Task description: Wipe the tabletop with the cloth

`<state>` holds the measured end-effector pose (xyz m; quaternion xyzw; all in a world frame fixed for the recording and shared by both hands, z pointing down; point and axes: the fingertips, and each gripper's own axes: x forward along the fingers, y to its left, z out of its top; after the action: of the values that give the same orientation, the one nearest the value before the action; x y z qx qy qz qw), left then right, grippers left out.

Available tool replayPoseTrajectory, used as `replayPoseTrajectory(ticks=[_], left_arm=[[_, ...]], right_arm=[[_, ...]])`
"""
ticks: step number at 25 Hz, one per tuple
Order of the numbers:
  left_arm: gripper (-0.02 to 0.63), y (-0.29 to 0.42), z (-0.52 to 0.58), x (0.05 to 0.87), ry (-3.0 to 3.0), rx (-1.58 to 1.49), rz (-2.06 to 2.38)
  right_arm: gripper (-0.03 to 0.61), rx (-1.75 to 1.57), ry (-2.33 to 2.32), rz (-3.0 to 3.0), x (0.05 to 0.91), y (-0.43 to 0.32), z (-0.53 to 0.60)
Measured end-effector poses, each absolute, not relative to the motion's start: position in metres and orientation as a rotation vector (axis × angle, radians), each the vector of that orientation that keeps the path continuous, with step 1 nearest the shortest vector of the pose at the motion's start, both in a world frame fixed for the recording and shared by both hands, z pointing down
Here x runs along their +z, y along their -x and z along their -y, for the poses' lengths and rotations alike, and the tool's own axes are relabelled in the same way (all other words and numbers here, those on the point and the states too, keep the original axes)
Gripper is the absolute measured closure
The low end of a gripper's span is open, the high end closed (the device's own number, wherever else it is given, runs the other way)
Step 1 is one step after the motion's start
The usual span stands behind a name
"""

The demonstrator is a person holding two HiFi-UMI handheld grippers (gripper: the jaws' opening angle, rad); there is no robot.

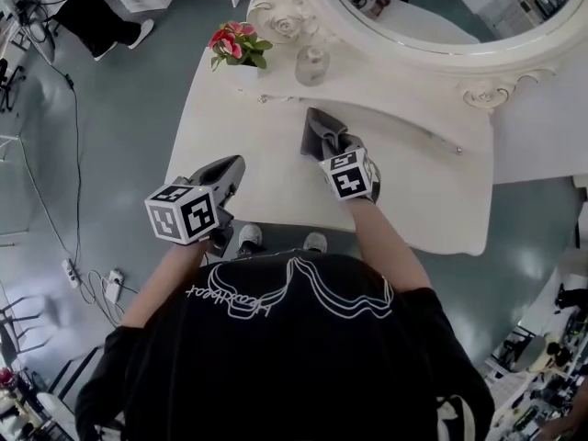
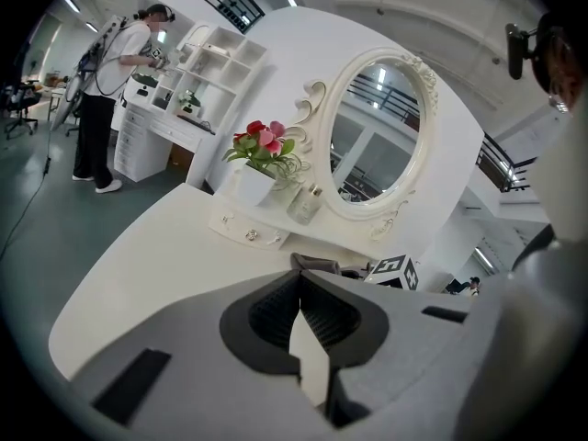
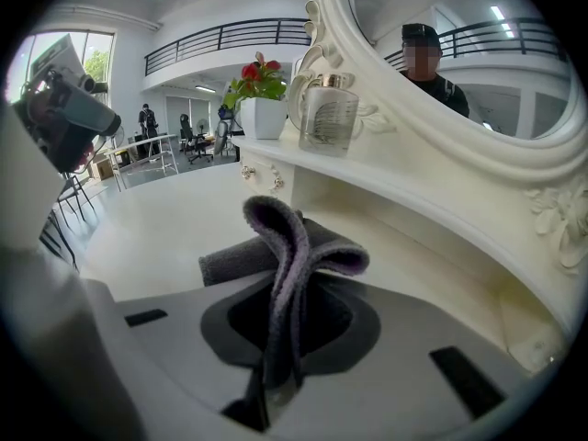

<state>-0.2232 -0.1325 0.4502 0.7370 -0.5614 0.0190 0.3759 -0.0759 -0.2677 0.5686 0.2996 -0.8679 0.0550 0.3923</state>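
Note:
A dark grey cloth [image 1: 322, 129] lies bunched on the white tabletop [image 1: 266, 191] near its middle. My right gripper [image 1: 338, 148] is shut on the cloth's near end. In the right gripper view the cloth [image 3: 299, 239] stands folded up out of the jaws of the right gripper [image 3: 280, 288], its free end resting on the tabletop [image 3: 165, 237]. My left gripper [image 1: 233, 166] hovers over the front left part of the table, its jaws pressed together with nothing between them. The left gripper [image 2: 299, 285] view shows the cloth [image 2: 317, 265] just beyond it.
A raised back shelf [image 1: 367, 90] carries a pot of red flowers [image 1: 237, 44] and a glass bottle [image 1: 312, 63] under an oval mirror [image 1: 432, 26]. Small knobs [image 2: 250, 235] line the shelf front. Cables [image 1: 92, 278] lie on the floor at left. A person [image 2: 115, 99] stands far off.

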Motion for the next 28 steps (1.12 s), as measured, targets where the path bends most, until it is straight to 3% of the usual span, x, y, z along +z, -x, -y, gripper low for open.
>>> replayPoseTrajectory(ticks=[28], left_arm=[[0.609,0.108,0.155,0.446,-1.972,0.095,1.35]], right_arm=[[0.531,0.201,-0.889,2.162,0.568,-0.059,0.284]])
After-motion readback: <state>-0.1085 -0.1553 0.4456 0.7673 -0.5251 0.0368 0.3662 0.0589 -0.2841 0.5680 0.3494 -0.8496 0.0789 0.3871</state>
